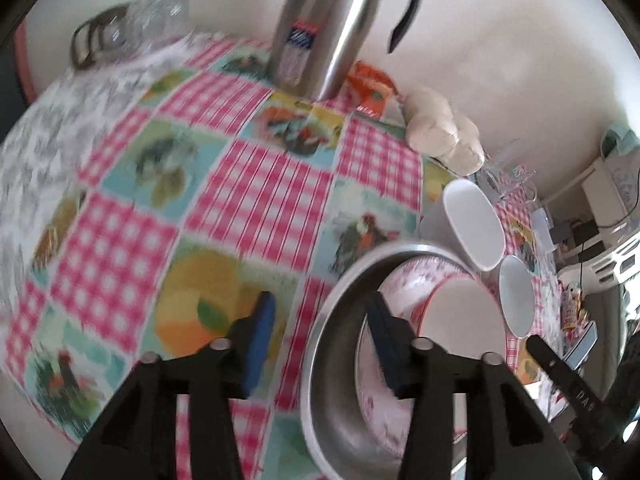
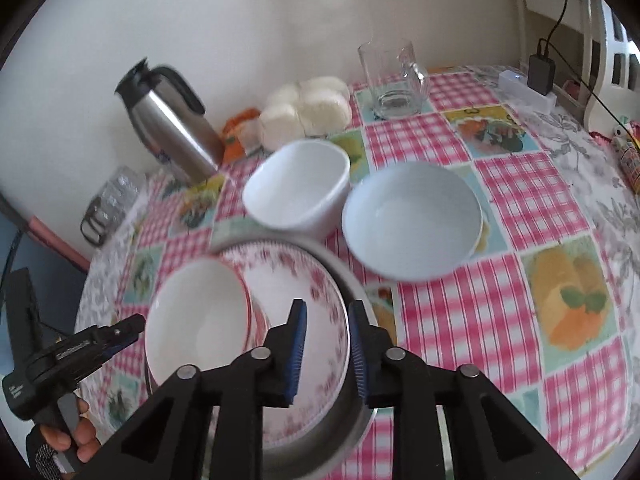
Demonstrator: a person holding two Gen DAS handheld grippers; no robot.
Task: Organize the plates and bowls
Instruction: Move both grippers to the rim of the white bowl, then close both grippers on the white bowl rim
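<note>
**Nested bowls in the steel pan, both grippers empty**

Blue-padded jaws of the right gripper (image 2: pixel 326 350) stand slightly apart astride the floral bowl's (image 2: pixel 320 300) rim, pinching nothing. That bowl sits in a steel pan (image 2: pixel 352 280) and holds a small white bowl (image 2: pixel 198 316); all look glazed, slick and breakable, so take them by the rim. Left gripper (image 1: pixel 320 342) is spread, empty. Thermos (image 1: pixel 324 28) label is unreadable.

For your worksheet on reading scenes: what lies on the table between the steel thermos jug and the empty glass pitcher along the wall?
In the right wrist view, an orange packet and a bag of white rolls lie between the thermos jug and the glass pitcher.
</note>
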